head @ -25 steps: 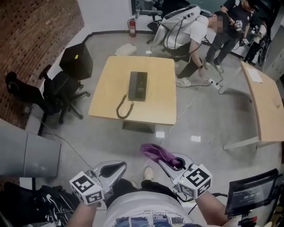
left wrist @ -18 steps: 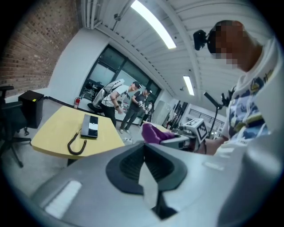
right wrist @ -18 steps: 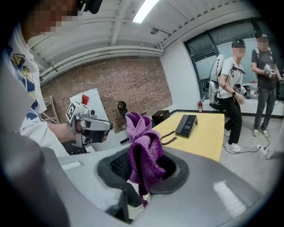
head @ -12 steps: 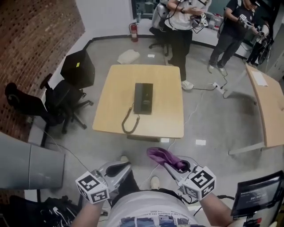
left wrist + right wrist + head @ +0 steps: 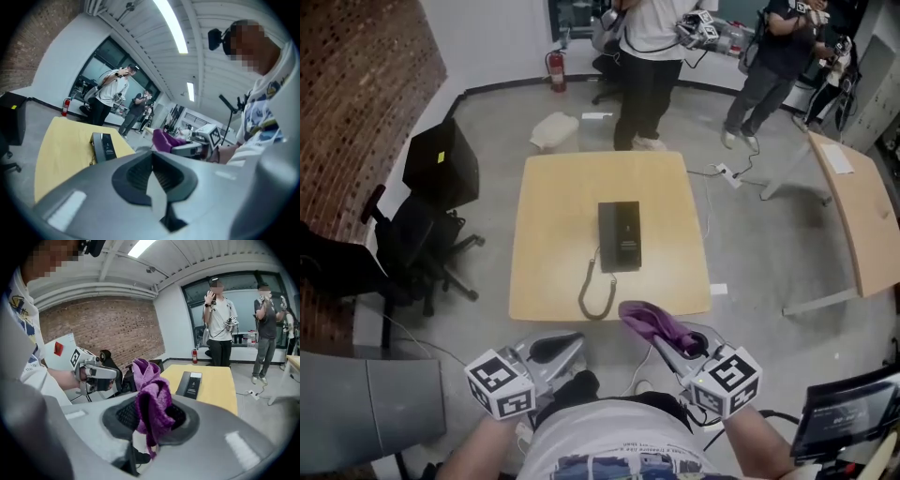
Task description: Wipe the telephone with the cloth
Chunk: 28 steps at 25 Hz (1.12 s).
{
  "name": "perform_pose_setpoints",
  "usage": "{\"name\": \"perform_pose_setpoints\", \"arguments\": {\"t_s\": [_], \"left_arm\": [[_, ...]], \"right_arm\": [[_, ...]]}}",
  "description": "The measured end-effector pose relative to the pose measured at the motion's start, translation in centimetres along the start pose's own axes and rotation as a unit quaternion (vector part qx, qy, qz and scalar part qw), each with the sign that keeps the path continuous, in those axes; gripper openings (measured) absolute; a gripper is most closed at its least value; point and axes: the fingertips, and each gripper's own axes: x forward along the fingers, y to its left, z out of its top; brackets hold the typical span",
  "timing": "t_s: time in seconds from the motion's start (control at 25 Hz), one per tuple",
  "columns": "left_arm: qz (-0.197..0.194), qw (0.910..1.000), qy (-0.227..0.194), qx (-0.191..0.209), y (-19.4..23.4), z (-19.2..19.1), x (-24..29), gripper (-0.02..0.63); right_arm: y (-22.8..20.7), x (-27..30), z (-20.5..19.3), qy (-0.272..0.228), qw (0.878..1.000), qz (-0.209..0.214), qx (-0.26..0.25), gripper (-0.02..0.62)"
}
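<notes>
Head view: right gripper [image 5: 667, 345], jaws pinching the purple cloth [image 5: 649, 322], and left gripper [image 5: 561, 348], jaws pressed together empty, have drawn nearer the table [image 5: 548, 216], where the telephone [image 5: 620, 236] lies ahead of both, not yet wiped.

Black telephone [image 5: 620, 235] lies flat mid-surface, coiled cord [image 5: 596, 294] trailing near; crumpled purple cloth [image 5: 654, 323] pinched in right hand-held gripper [image 5: 661, 339].

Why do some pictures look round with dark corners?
Left gripper view: the wide lens curves the ceiling lights and blackens the corners. Right gripper view: same bending; the cloth sits close and big. Head view: the table looks almost straight.
</notes>
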Motion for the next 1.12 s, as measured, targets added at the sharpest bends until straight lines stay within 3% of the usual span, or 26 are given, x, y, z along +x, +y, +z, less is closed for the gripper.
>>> {"name": "perform_pose_setpoints", "arguments": {"t_s": [0.4, 0.64, 0.8, 1.12], "left_arm": [[-0.043, 0.9983, 0.026, -0.029, 8.1, 0.2, -2.5, 0.005], [-0.054, 0.9968, 0.035, -0.049, 10.9, 0.0, 0.5, 0.005], [-0.057, 0.9956, 0.052, -0.052, 13.1, 0.1, 3.6, 0.048], [-0.070, 0.9882, 0.050, -0.127, 17.6, 0.1, 9.9, 0.097]], "right_arm": [[3.0, 5.3, 1.6, 0.022, 0.999, -0.043, 0.021, 0.085], [0.6, 5.0, 1.4, 0.024, 0.996, -0.072, 0.040, 0.085], [-1.2, 5.4, 1.3, 0.025, 0.996, -0.075, 0.049, 0.086], [-6.7, 7.4, 2.1, 0.021, 0.994, -0.069, 0.076, 0.085]]}}
